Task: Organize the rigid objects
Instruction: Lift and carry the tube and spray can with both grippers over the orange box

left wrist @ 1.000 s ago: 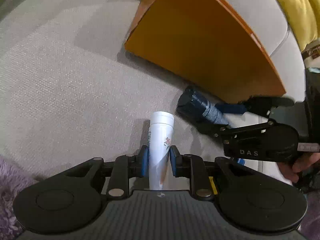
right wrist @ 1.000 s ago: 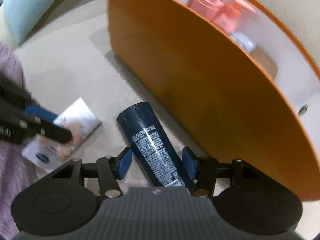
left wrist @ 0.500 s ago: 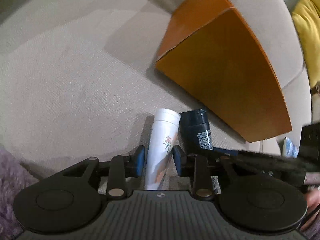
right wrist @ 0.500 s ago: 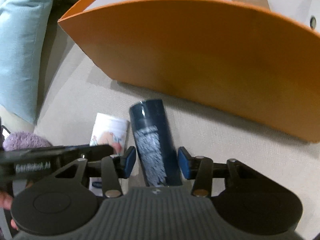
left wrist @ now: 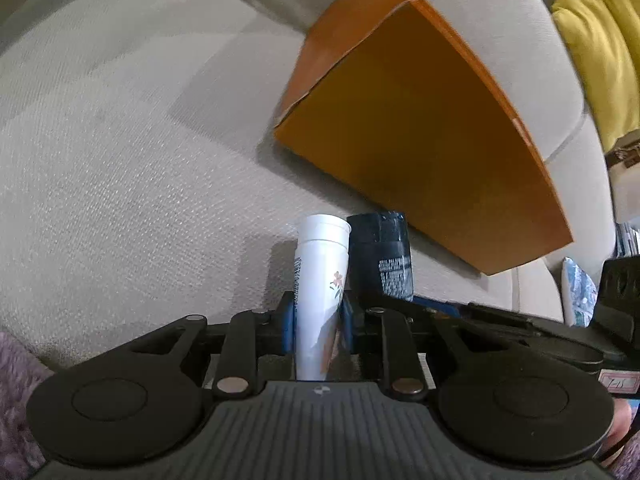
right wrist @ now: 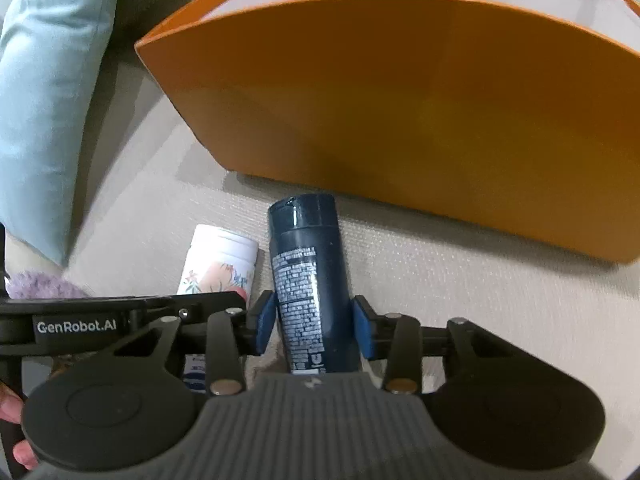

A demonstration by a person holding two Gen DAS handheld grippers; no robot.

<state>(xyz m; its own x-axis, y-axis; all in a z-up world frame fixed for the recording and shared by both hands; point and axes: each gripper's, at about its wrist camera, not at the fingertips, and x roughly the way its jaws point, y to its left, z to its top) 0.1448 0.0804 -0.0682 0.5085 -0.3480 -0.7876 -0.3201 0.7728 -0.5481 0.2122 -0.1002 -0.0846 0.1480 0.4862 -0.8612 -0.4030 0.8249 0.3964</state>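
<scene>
left wrist: the left gripper [left wrist: 318, 316] is clamped on the white tube [left wrist: 320, 280], which lies on the sofa [left wrist: 120, 160] just beside the dark can [left wrist: 380, 256], near the orange box [left wrist: 420, 140]. the tube looks light and squashy, so hold it gently low on the body.

right wrist: the right gripper [right wrist: 316, 324] is closing around the can [right wrist: 310, 280]; its pads look just short of touching. stiff, smooth and likely slippery, it wants a mid-body grip.
</scene>
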